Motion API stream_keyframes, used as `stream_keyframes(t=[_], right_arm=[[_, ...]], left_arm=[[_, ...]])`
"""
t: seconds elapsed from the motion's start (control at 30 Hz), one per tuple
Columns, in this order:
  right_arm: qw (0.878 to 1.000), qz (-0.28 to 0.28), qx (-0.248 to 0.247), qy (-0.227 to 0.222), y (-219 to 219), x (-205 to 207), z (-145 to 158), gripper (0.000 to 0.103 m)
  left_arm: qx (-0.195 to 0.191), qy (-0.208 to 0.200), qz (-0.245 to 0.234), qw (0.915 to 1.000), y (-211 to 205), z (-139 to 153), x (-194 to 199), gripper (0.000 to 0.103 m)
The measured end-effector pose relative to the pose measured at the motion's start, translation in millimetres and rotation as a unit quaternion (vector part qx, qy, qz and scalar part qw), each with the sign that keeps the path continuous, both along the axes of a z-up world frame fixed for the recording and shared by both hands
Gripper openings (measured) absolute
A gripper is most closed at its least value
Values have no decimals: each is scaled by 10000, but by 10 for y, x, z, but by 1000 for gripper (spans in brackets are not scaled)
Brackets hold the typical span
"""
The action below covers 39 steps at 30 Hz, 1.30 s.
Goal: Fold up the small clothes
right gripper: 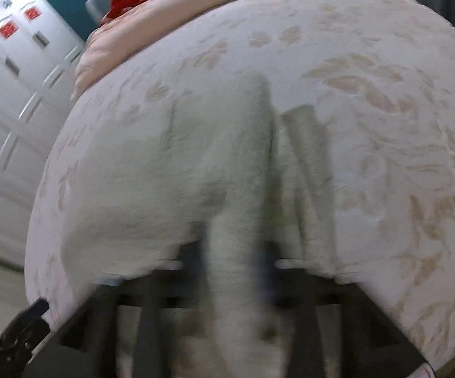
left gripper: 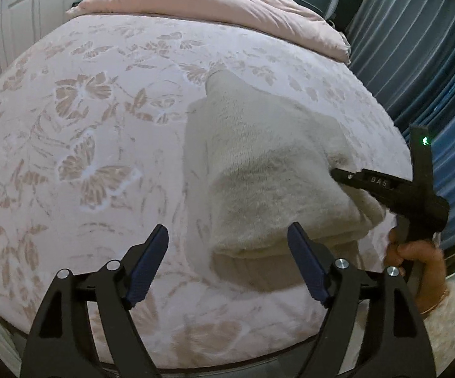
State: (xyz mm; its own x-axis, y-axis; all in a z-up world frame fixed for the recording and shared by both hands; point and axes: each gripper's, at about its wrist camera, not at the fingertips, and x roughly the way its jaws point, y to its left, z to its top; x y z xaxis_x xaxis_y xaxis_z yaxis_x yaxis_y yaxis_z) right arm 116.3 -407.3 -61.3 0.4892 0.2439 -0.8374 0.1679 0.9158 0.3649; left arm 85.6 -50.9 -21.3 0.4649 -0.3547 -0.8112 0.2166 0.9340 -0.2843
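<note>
A cream knitted garment (left gripper: 265, 170) lies partly folded on a pink bedspread (left gripper: 85, 126) with butterfly patterns. My left gripper (left gripper: 227, 264) is open and empty, its blue pads just in front of the garment's near folded edge. My right gripper (left gripper: 337, 173) reaches in from the right, its tip at the garment's right side. In the blurred right wrist view the right gripper (right gripper: 233, 264) is shut on a fold of the garment (right gripper: 170, 170), which drapes over its fingers.
A folded pink duvet (left gripper: 211, 3) lies at the far end of the bed. Blue curtains (left gripper: 416, 63) hang to the right. White cabinet doors (right gripper: 9, 94) stand to the left. The bed's near edge is just below my left gripper.
</note>
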Motion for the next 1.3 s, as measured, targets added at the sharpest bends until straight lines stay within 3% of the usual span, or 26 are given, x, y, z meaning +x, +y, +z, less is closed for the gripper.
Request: stream_keyframes(t=[0.13,0.17,0.27,0.3,0.37,0.43,0.5,0.57,0.67,0.77,0.8,0.83,0.97,1.03,1.07,1.1,1.2,1.3], right_arm=[[9942,-279,70,-1038,-155,-349,579,14],[9943,-389,-67,-988,-215,-391,524,14],[9965,-156,-783,228,-259,-230,-197,19],[9970,-201,-728,152,-284,-259,-227,19],[9975,-423,-556,-70,-329,-326,73,33],[9928,-720,-804,-514,-272,-429,476,34],[9902,-463,-717,-1101,-69,-494,868,34],[9905,30,-378,-1320,216,-452,1040,30],[9909,922,-209,-957,778,-210,753,28],[9828,1601,-913,99,1222,23,-75,29],[9806,1629,-1082,-117,1278,-2,-30,29],[9808,1602,-1105,-64,1287,10,147,28],[9873,1379,-499,-613,1146,-98,657,28],[9863,1502,-597,-333,1252,-61,490,28],[9830,1679,-747,28,1333,31,209,28],[9798,1826,-819,-11,1419,24,43,28],[9832,1698,-676,1,1414,75,337,30],[9891,1345,-398,-449,1178,4,563,29]], left_arm=[[139,-15,-58,9999,-14,-36,-7,79],[143,10,-59,9999,-21,-59,-2,79],[159,175,-100,9997,-75,-144,6,79],[195,203,-131,9995,-94,-159,2,79],[313,163,-233,9991,-121,-161,-28,79],[507,17,-250,9984,-130,-152,-62,80],[624,-19,-259,9977,-140,-164,-69,81],[653,53,-256,9975,-140,-179,-59,81],[617,63,-197,9979,-90,-161,-73,81],[724,69,-102,9973,-39,-140,-85,81],[774,74,-22,9970,-3,-123,-80,81],[787,60,20,9969,24,-110,-73,81],[803,-9,154,9966,132,-68,-62,83],[775,57,232,9967,157,-84,-39,83],[783,86,247,9966,161,-87,-31,83],[802,72,260,9964,164,-77,-33,83],[903,-35,255,9956,152,-29,-55,83],[1022,-133,242,9944,148,-2,-54,83]])
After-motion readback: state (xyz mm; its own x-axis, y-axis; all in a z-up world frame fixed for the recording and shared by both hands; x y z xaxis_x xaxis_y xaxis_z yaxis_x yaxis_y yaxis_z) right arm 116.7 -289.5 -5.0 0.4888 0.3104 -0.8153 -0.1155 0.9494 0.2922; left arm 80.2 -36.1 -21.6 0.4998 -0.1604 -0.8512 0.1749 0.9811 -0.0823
